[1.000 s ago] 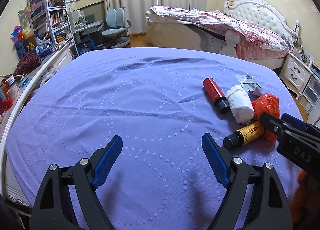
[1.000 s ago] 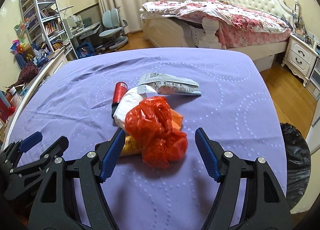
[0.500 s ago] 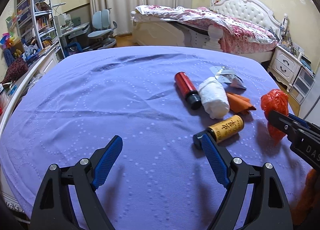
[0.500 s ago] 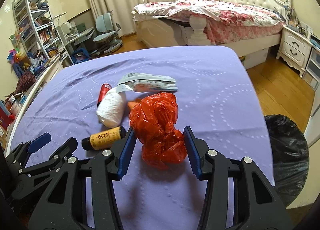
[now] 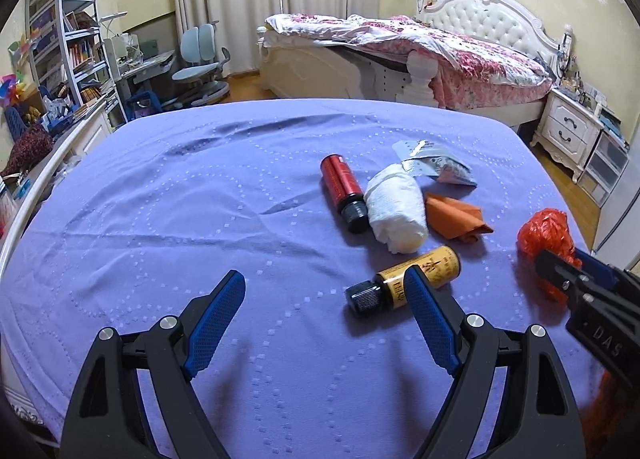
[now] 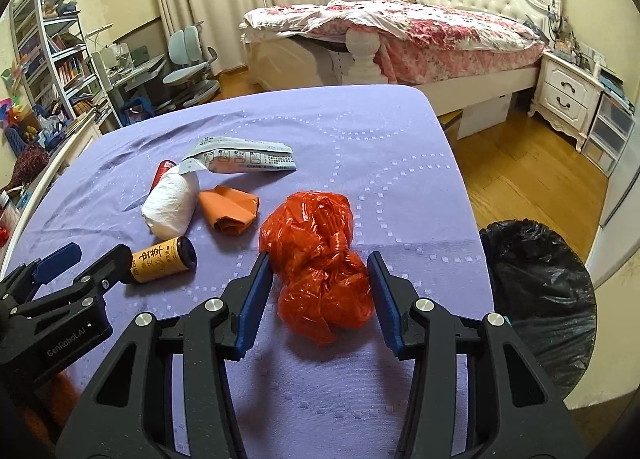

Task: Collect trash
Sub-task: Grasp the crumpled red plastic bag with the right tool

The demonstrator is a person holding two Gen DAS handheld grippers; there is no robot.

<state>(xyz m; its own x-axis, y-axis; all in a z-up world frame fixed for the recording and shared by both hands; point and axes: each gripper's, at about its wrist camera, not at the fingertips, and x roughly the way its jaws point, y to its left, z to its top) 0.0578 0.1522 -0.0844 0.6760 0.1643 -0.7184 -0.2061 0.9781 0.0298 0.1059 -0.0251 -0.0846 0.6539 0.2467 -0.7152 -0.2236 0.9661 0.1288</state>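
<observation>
Trash lay left of the right gripper (image 6: 320, 295), whose jaws, recently narrowed, clamped the red bag (image 6: 316, 251) between them. Left gripper (image 5: 324, 323) stood wide, empty. Risk: slick, crumpled plastic could slip free before reaching the bin (image 6: 540, 291) at right.

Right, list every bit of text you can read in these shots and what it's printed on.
"GenRobot.AI": side of the left gripper.
"DAS", then cut off by the picture's edge: body of the right gripper.
Yellow bottle: dark characters on the label, too blurred to read.
Grey packet: pictograms and small print, too small to read.
Red bottle: no readable text.
</observation>
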